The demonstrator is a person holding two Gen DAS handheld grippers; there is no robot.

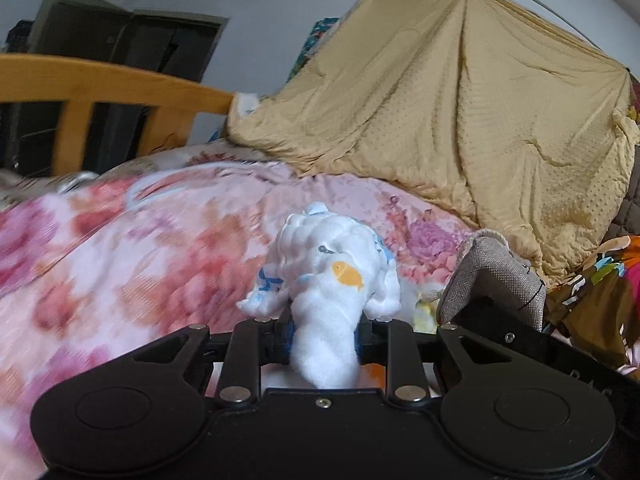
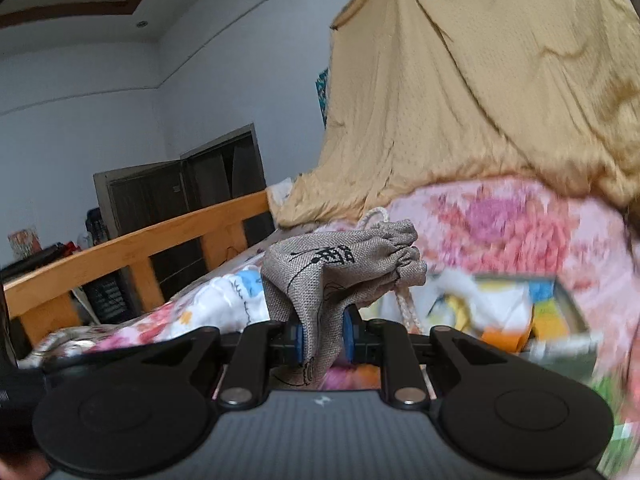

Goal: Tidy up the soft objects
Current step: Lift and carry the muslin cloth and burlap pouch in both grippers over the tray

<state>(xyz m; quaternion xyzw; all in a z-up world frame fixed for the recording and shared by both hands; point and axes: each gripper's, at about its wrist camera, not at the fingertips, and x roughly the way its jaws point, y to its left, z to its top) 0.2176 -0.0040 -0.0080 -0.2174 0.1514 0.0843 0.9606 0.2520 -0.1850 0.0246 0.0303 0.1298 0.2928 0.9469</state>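
My left gripper (image 1: 325, 334) is shut on a bunched white cloth (image 1: 332, 264) printed with an orange fish and blue marks, held up above the floral bedspread (image 1: 140, 248). The grey drawstring pouch (image 1: 496, 276) shows at the right of that view, on top of the other gripper. In the right wrist view my right gripper (image 2: 323, 338) is shut on that grey drawstring pouch (image 2: 340, 268), whose neck is gathered and whose white cord (image 2: 404, 304) hangs down. The white cloth (image 2: 224, 304) appears to the left behind the pouch.
A tan blanket (image 1: 460, 112) is draped high over the back of the bed. A wooden bed rail (image 1: 100, 84) runs along the left, a dark cabinet (image 2: 180, 196) behind it. An open box (image 2: 576, 320) of colourful items lies on the bedspread (image 2: 520, 232) to the right.
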